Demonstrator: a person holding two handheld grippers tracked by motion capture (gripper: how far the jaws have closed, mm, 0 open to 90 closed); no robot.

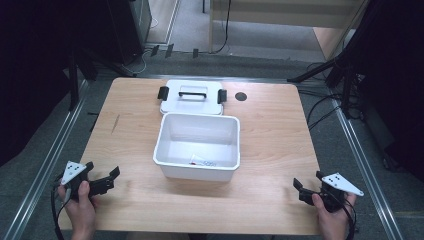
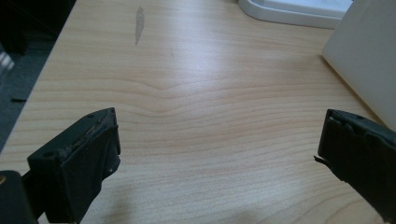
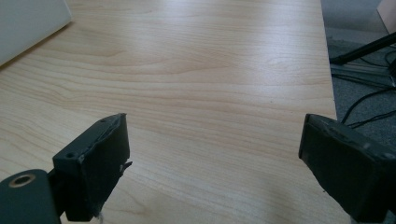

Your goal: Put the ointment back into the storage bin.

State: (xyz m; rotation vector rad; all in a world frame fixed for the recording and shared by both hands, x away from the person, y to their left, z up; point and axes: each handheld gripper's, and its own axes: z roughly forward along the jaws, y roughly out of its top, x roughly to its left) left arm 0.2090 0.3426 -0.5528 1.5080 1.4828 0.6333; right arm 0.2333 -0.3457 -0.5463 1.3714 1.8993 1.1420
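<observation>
High view first: the white plastic tub with no top on (image 1: 197,145) sits in the middle of the light wooden bench (image 1: 135,125). A small packet with red on it (image 1: 202,161) lies inside the tub, down by the near wall. Just behind the tub lies the flat white lid with a handle and two black clips (image 1: 192,96), touching or almost touching the tub's back edge. A small dark round spot (image 1: 241,96) is on the bench beside the lid.

Near the front left corner of the bench, a hand holds the left tool (image 1: 111,179). Its jaws are spread wide with only bare wood between them, as the left gripper view shows (image 2: 217,140). Near the front right corner, another hand holds the right tool (image 1: 299,187). Its jaws are spread too, with nothing in them (image 3: 212,149). Both tools are well apart from the tub.
</observation>
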